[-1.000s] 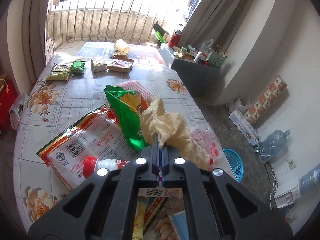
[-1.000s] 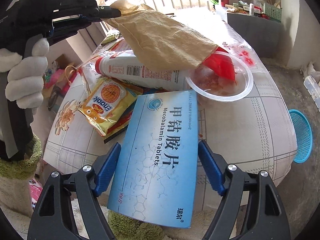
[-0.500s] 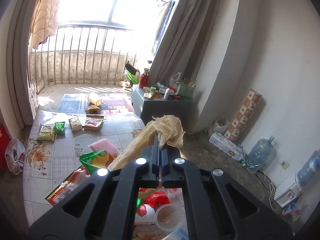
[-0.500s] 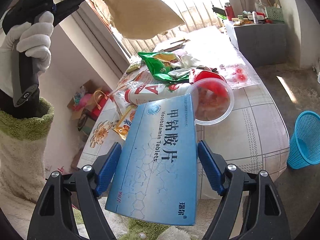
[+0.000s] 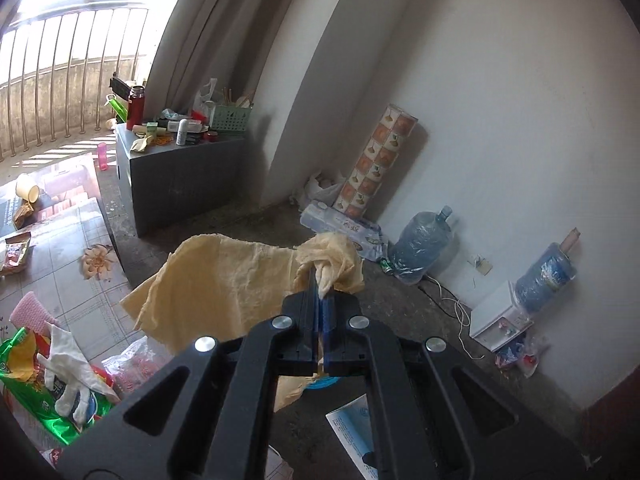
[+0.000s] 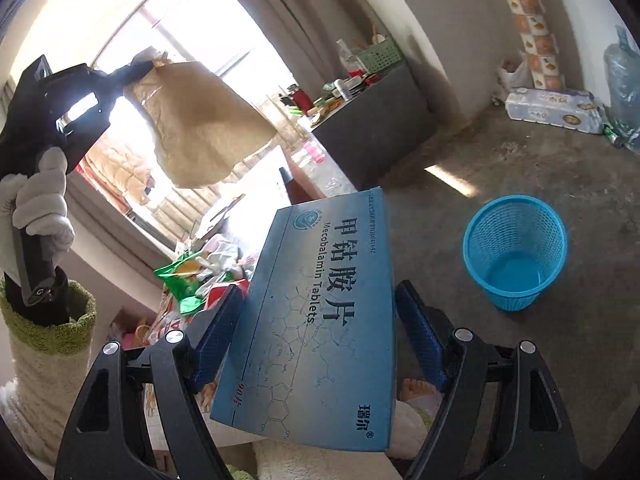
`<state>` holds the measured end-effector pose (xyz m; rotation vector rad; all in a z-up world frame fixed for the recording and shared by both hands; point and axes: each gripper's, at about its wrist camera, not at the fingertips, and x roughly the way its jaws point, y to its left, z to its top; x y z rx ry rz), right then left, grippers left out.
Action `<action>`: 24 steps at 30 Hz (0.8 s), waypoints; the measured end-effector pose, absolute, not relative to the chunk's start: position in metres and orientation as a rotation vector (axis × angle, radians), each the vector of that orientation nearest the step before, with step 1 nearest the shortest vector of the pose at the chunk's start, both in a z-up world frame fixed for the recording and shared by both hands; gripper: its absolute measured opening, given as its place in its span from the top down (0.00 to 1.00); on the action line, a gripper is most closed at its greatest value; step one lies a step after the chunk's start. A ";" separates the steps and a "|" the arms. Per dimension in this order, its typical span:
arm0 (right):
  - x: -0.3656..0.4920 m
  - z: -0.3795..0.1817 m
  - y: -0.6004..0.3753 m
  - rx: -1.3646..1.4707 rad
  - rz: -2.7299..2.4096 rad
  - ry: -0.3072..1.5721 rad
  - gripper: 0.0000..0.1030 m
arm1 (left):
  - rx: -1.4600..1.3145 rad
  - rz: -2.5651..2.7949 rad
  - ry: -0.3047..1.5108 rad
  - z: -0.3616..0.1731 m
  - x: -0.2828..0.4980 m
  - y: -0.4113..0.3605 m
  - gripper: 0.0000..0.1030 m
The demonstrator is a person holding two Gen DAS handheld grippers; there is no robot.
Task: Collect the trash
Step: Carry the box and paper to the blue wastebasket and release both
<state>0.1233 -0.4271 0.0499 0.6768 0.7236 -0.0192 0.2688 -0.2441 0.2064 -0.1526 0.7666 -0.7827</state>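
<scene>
My left gripper (image 5: 318,284) is shut on a crumpled tan rag (image 5: 224,280), which hangs off its left side above the floor. The right wrist view shows that same left gripper (image 6: 136,70) high at the upper left, in a gloved hand, with the rag (image 6: 200,128) dangling. My right gripper (image 6: 318,292) is shut on a blue tablet box (image 6: 320,320), gripped by its two long sides and held in the air. A blue mesh basket (image 6: 516,252) stands empty on the concrete floor, ahead and to the right of the box.
The floral table (image 5: 68,280) lies at the left with a green snack bag (image 5: 32,392), a white glove (image 5: 68,364) and other wrappers. A grey cabinet (image 5: 180,180) stands behind. Water bottles (image 5: 420,244) and a white box (image 5: 500,320) line the wall.
Both grippers have lifted off the table and swung right, over the floor. The rag and the blue box went with them. The blue basket now shows fully in the right wrist view.
</scene>
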 end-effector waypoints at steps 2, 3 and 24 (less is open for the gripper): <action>0.127 0.034 -0.462 0.744 -0.093 0.735 0.26 | -0.144 -0.816 0.838 0.177 0.284 -0.283 1.00; 0.129 0.024 -0.477 0.784 -0.132 0.746 0.26 | -0.137 -0.834 0.876 0.162 0.292 -0.302 1.00; 0.240 -0.233 -0.658 1.451 -0.319 0.804 0.25 | 0.012 -0.723 1.418 -0.132 0.397 -0.521 0.78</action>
